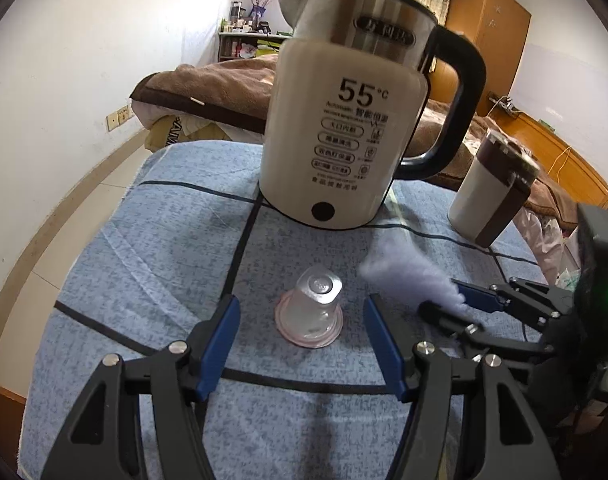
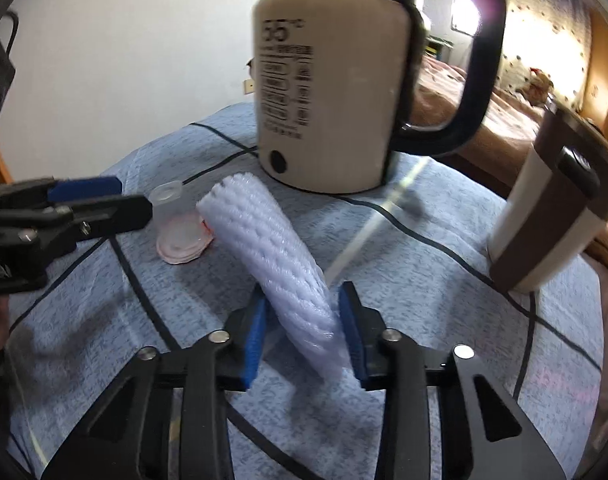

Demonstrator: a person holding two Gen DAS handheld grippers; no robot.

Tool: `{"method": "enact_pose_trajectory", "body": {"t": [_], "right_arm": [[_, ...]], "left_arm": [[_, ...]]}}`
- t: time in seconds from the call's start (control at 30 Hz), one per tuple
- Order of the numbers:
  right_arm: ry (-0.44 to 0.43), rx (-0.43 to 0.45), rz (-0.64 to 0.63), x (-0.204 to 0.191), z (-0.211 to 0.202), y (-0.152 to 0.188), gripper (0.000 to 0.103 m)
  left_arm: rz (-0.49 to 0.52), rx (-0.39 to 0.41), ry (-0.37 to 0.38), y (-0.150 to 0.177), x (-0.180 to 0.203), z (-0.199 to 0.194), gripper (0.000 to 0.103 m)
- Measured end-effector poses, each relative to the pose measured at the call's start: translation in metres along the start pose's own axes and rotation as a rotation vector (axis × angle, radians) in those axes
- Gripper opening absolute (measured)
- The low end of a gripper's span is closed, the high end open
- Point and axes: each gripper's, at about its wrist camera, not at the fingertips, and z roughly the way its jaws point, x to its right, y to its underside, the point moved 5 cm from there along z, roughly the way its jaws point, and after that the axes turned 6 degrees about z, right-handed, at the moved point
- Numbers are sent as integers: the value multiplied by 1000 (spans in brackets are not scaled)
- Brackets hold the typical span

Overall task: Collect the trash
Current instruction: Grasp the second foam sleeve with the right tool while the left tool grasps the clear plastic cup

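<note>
A small clear plastic cup [image 1: 312, 304] stands upside down on a pinkish lid, on the blue checked cloth [image 1: 143, 240]. My left gripper [image 1: 301, 306] is open, and its blue pads flank the cup without touching it. To the right, my right gripper [image 1: 444, 300] holds a white foam net sleeve [image 1: 400, 268]. In the right wrist view the sleeve [image 2: 263, 232] slants up from between the blue pads, which press on its lower end; the right gripper [image 2: 304, 308] is shut on it. The cup [image 2: 175, 220] and the left gripper [image 2: 131, 200] show at the left there.
A cream electric kettle [image 1: 340, 120] with a black handle stands at the back of the cloth. A brown and white travel mug [image 1: 488, 192] stands at the right edge. A thin pale stick [image 2: 368, 232] lies near the kettle. A bed with a brown blanket [image 1: 207, 84] lies behind.
</note>
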Motion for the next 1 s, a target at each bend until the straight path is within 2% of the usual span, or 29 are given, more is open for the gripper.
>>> {"method": "enact_pose_trajectory", "body": {"t": [0.17,0.47,0.73,1.0], "right_arm": [[-17,0,78,11,-8,1,23],[-25,-9,121,15,-19,5,22],[-30,-4,142,18,-25,9,22],[-25,-2,153,17,-33,14,22]], "left_arm": [[20,-13,-13,2,5,13,66],[40,-8,-45,0,14,28,65],[63,-19,-57,-1,22,34,33],[88,-5,-49,2,36,20,33]]}}
